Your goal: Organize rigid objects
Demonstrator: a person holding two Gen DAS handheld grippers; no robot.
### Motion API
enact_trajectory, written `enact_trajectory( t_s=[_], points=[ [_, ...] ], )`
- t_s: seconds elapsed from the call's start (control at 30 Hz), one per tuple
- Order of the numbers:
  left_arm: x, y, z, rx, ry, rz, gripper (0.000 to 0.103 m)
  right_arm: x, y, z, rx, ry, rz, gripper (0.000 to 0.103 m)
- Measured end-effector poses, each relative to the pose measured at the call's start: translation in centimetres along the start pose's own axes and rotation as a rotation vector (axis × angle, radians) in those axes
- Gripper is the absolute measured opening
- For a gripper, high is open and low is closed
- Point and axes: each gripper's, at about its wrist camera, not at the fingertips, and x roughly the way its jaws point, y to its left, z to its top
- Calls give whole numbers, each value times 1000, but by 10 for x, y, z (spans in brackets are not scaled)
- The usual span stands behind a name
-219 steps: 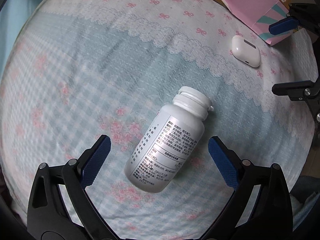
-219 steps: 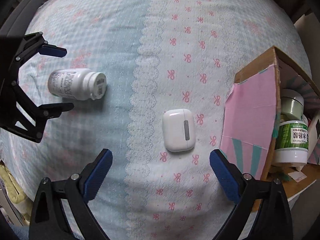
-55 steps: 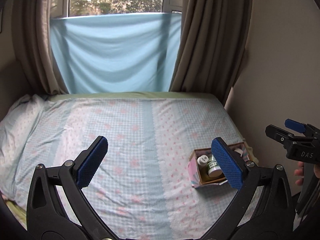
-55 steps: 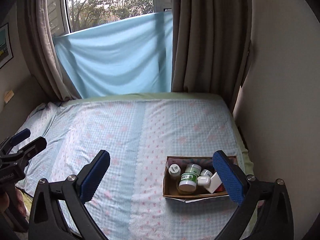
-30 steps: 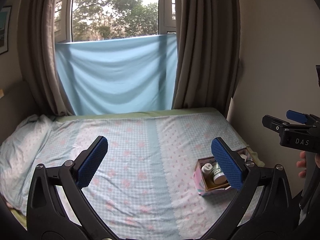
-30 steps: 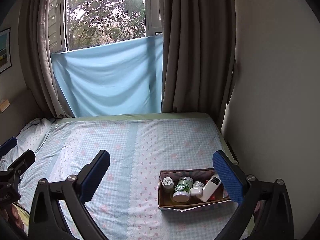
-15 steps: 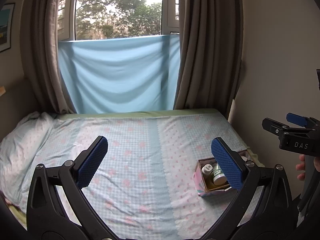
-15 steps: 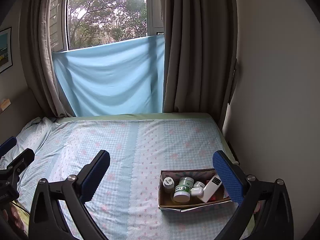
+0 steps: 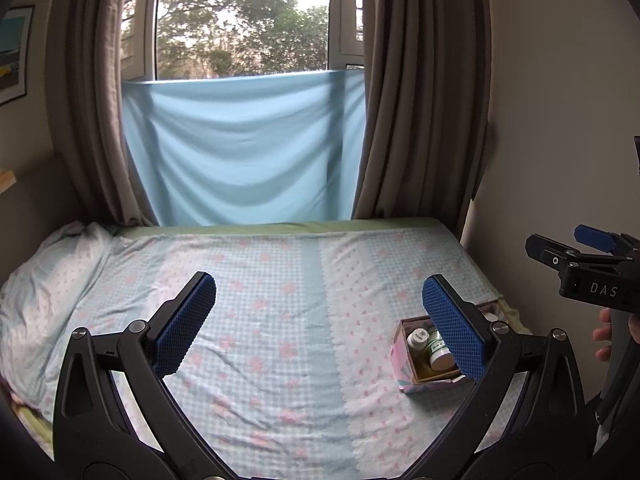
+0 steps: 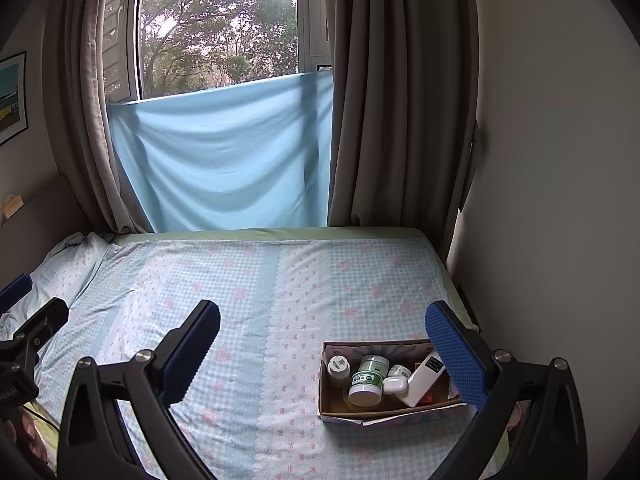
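The bed (image 10: 248, 280) filled most of what you saw from both wrists, its checked blue-and-pink sheet bare apart from one thing near the right edge. That was the cardboard box (image 10: 332, 406), sitting on the sheet beside the wall, well clear of both of your tools.

Your left tongs (image 9: 318, 324) were held high over the bed with the blue pads wide apart and nothing between them. Your right tongs (image 10: 324, 354) stood the same way, spread and empty, raised above the box rather than reaching into it.

Inside the box, the rigid things were gathered: a green-labelled jar (image 10: 365, 384), a small white bottle (image 10: 338, 367), a white earbud case (image 10: 395, 385) and a white slab-shaped item (image 10: 425, 378) leaning against the right side. A further small jar showed behind them, too small to read.

Judging from that, you were at the close of the task: nothing loose lay on the sheet that either camera could see. The next move, as far as I could judge, called only for a check of the bed for strays.
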Motion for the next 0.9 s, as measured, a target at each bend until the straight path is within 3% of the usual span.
enact_trajectory(
  t_s=[0.47, 0.9],
  points=[
    [4, -2, 1, -1, 2, 15, 103, 2, -2, 1, -3, -13, -2, 102],
    [8, 1, 10, -26, -24, 96, 103, 7, 2, 5, -12, -6, 4, 102]
  ],
)
